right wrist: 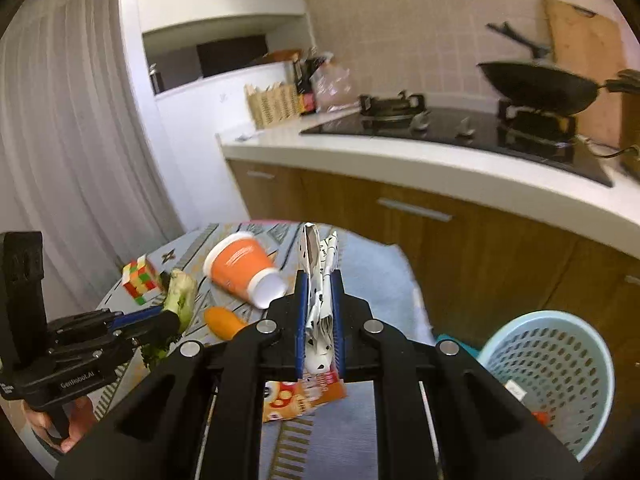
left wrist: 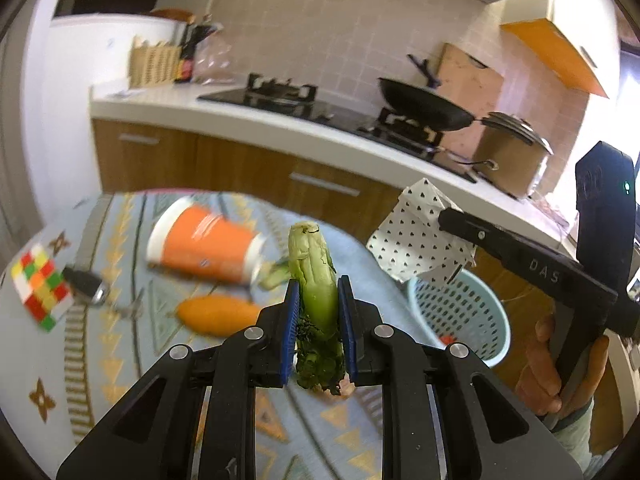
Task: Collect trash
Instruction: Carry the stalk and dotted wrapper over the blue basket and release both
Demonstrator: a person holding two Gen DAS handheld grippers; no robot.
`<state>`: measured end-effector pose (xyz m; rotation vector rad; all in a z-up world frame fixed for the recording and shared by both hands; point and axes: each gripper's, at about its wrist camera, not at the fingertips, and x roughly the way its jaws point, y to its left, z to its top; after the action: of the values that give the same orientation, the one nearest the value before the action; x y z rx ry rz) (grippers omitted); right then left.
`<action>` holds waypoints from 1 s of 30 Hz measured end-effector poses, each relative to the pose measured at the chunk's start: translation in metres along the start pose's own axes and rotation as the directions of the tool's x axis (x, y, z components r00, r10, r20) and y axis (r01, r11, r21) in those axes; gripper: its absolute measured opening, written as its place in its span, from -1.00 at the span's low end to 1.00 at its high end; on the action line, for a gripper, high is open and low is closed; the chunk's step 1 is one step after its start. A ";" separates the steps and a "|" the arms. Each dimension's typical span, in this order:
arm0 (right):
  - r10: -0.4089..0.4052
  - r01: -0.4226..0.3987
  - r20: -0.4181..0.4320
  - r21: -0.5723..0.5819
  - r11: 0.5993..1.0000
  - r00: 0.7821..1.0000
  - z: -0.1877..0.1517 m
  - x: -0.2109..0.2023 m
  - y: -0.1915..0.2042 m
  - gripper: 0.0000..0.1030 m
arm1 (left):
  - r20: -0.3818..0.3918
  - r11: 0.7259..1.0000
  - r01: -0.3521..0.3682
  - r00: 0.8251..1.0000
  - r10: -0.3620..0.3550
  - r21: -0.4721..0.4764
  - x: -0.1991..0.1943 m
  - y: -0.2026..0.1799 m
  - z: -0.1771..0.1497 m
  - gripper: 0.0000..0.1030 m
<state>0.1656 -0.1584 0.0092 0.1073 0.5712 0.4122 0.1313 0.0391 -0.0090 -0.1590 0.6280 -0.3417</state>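
Gripping a wilted leafy green stalk (left wrist: 316, 300), the left gripper (left wrist: 319, 320) has its blue pads nearly closed on the stalk's lower half, pale cut end pointing away, dark leaves hanging below the jaws. The right gripper (right wrist: 319, 312) is clamped tight on a crumpled white paper with black dots (right wrist: 316, 280); in the left wrist view that paper (left wrist: 416, 240) hangs above the rim of the light blue perforated basket (left wrist: 472, 312). Both pieces are clear of the worktop (left wrist: 360, 252), which has a patterned blue cloth.

On the worktop: one orange paper cup (left wrist: 204, 244) on its side, one orange oval fruit or vegetable, type unclear (left wrist: 218, 314), near it, one colour cube (left wrist: 38, 286), one dark key fob with keys (left wrist: 86, 284) beside the cube, and one orange snack wrapper (right wrist: 296, 396) under the right jaws.

One basket (right wrist: 560, 372) stands beside the worktop, lower down, with a small red-orange item and a white scrap inside. A hand (left wrist: 560, 364) holds the right gripper's handle.
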 end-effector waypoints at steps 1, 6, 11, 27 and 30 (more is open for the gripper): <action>-0.013 0.013 0.012 0.007 1.000 1.000 0.001 -0.007 -0.006 -0.83 | 0.006 1.000 0.013 1.000 -0.013 0.014 0.001 -0.008 0.005 -0.66; -0.077 0.075 0.054 0.049 0.996 0.996 0.003 -0.034 -0.034 -0.83 | 0.014 0.994 0.075 0.997 -0.077 0.074 0.012 -0.045 0.023 -0.66; -0.162 0.155 0.067 0.104 0.982 0.984 -0.003 -0.058 -0.070 -0.83 | -0.006 0.982 0.154 0.988 -0.155 0.112 0.033 -0.087 0.035 -0.66; -0.386 0.392 -0.085 0.318 0.863 0.918 -0.064 -0.084 -0.193 -0.83 | -0.238 0.926 0.353 0.918 -0.316 0.131 0.139 -0.189 0.025 -0.66; -0.403 0.425 -0.137 0.353 0.834 0.905 -0.083 -0.082 -0.215 -0.82 | -0.302 0.921 0.366 0.900 -0.315 0.130 0.161 -0.201 0.010 -0.66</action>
<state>0.1327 -0.3889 -0.0642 0.3345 0.7068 -0.1259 0.2059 -0.2061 -0.0398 -0.0424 0.8419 -0.7714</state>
